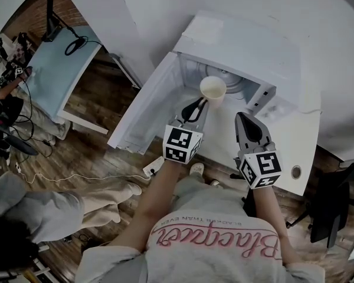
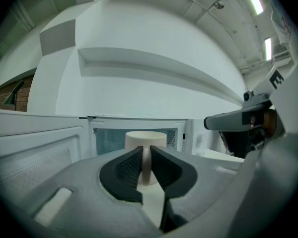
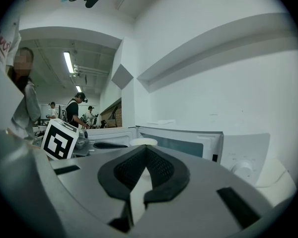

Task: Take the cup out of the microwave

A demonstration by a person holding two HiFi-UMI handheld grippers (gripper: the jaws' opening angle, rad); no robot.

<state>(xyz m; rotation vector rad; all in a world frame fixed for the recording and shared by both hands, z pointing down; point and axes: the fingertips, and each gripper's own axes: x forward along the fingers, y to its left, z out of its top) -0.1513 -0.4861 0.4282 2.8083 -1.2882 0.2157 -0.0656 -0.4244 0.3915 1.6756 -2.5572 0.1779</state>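
Cream and plain, the cup [image 1: 213, 88] hangs in the air at the mouth of the microwave [image 1: 239, 43], gripped by its handle in the left hand-held gripper [image 1: 200, 104], whose dark jaws are clenched on either side of that handle. The cup stands upright with its rim level. From the head view it seems to sit right at the front edge of the opening, though I cannot tell whether it is fully clear of it.

The microwave door [image 1: 146, 102] is swung wide open to the left, so the left hand-held gripper has the door panel close on one side and the control panel [image 1: 265, 102] on the other. The right hand-held gripper [image 1: 242, 118] is clenched with nothing between its jaws. It is held level beside the left one, in front of the control panel and apart from the cup. Between the two there is an open gap.

The microwave stands on a white tabletop [image 1: 307, 135], which has bare surface to its right. Behind it rises a white wall [image 1: 224, 2]. Below and to the left lies a wooden floor [image 1: 100, 102] with a white cable trailing across it. A second table [image 1: 50, 75] with a pale top stands well apart at the upper left, and other people are near it.
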